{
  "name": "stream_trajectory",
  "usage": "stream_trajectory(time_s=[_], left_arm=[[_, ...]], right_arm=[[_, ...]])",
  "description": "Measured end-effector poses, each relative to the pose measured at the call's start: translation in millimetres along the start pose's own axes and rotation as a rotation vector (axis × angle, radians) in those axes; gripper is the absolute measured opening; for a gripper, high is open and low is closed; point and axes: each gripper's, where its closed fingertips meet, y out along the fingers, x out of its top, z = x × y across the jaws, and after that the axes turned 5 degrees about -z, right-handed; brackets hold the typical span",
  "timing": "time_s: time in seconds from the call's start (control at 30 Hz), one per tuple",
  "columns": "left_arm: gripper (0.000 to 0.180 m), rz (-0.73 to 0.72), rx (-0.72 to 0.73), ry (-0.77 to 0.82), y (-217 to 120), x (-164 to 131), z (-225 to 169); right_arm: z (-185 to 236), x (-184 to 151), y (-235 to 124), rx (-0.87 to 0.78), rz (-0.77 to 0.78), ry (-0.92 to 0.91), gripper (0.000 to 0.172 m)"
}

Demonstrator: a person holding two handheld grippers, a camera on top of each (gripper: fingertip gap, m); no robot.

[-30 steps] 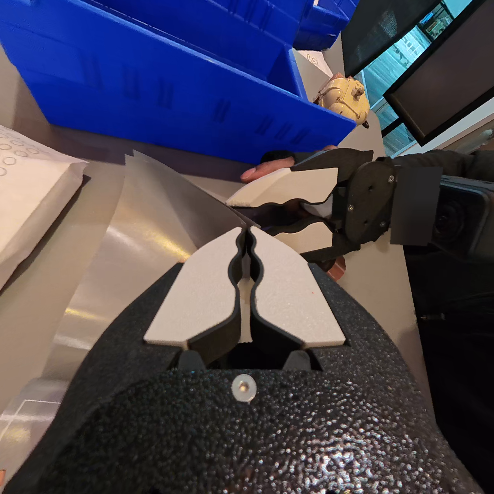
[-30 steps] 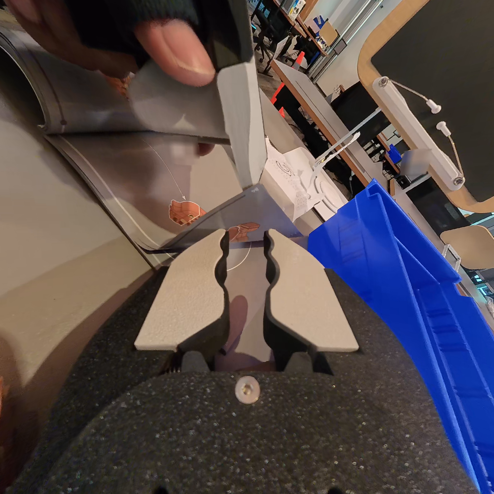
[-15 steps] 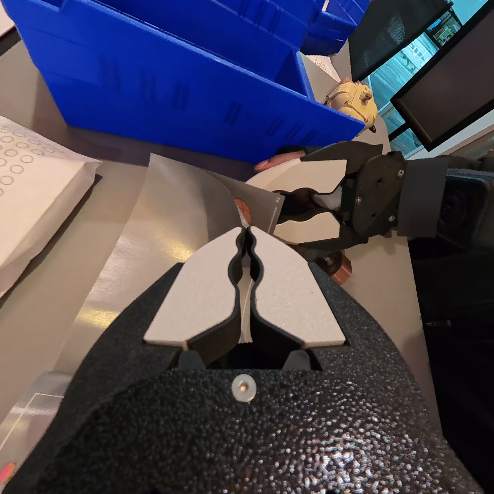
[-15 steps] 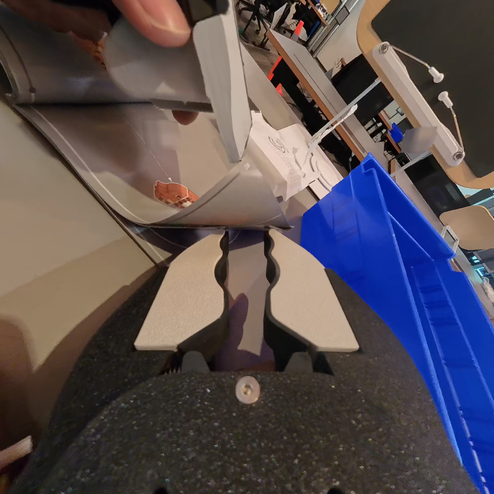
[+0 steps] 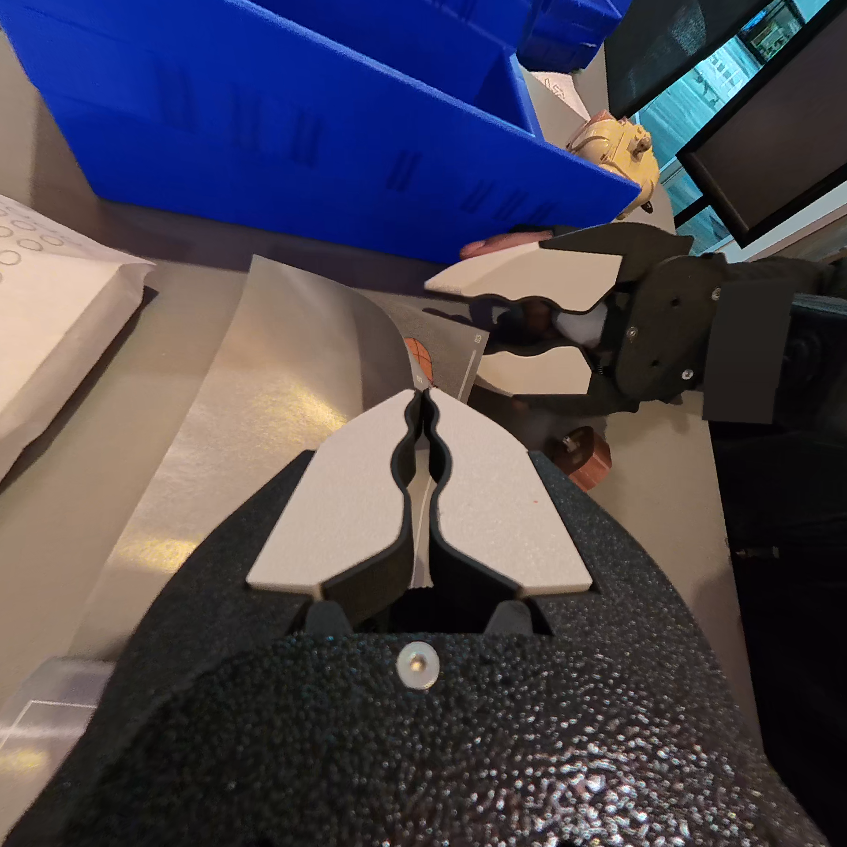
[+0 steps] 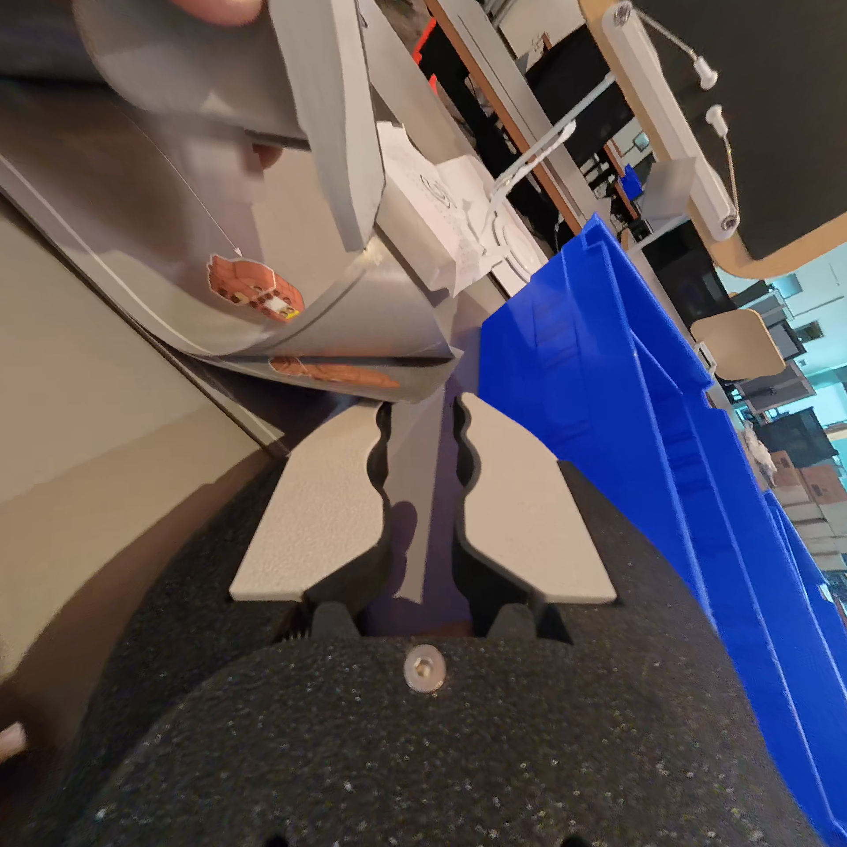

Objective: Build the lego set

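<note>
Left gripper (image 5: 422,390) low and level, fingers (image 5: 357,481) pinched together at the tips, clamped on a thin page (image 5: 293,366) edge. Right gripper (image 5: 458,339) reaching in from the side, turned on edge — one finger above the other, jaws parted, nothing pressed between them. A fingertip (image 5: 495,242) resting along the upper finger; dark sleeve (image 5: 779,279) trailing behind.

Tight gap between the blue bin and the lifted page

The blue bin (image 5: 284,137) walls off the far side of the counter (image 5: 651,513); a curled grey page (image 5: 298,366) rises in the middle, a white padded envelope (image 5: 50,321) blocks the left, a small brown part (image 5: 589,460) sits right, bare counter beyond it
</note>
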Motion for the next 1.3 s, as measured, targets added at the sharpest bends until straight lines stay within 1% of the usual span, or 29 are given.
stream_trajectory(time_s=[0.1, 0.2, 0.27, 0.33, 0.4, 0.53, 0.6, 0.7, 0.87, 1.1, 1.3], left_arm=[[0.000, 0.002, -0.001, -0.001, 0.8, -0.6, 0.0], [0.000, 0.005, 0.000, -0.003, 1.6, -1.4, 0.5], [0.000, 0.008, 0.002, -0.004, 2.1, -2.0, 1.0], [0.000, 0.011, 0.004, -0.003, 2.4, -2.3, 1.1], [0.000, 0.011, 0.003, 0.000, 2.2, -1.9, 0.4], [0.000, 0.012, 0.001, 0.010, 1.5, -0.4, -2.7], [0.000, 0.012, 0.002, 0.018, 1.0, 0.8, -4.4], [0.000, 0.006, -0.002, 0.031, -0.2, 3.3, -7.8], [0.000, -0.008, -0.003, 0.048, -2.7, 8.4, -12.5], [0.000, -0.063, 0.106, 0.117, -28.8, 30.2, -13.1], [0.000, -0.089, 0.175, 0.174, -46.9, 42.5, -15.4]], right_arm=[[-3.5, -9.2, -5.9, -0.010, 0.054, 0.010, 0.025], [-10.3, -20.3, -14.9, -0.041, 0.127, -0.032, 0.022], [-18.5, -16.5, -20.0, -0.105, 0.116, -0.113, 0.019], [-21.7, -2.3, -20.2, -0.142, 0.052, -0.123, 0.016], [-12.2, 7.9, -12.7, -0.090, 0.003, -0.079, 0.016], [6.1, -4.2, 9.7, -0.013, 0.056, -0.109, 0.021], [7.6, -7.2, 14.2, -0.005, 0.054, -0.103, 0.015], [6.4, -6.5, 14.5, 0.015, 0.041, -0.064, 0.020], [5.8, -6.8, 14.3, 0.035, 0.029, -0.031, 0.022], [6.4, -2.1, 7.4, 0.087, -0.046, 0.023, 0.026], [8.0, -3.5, 8.0, 0.063, -0.036, -0.029, 0.026]])
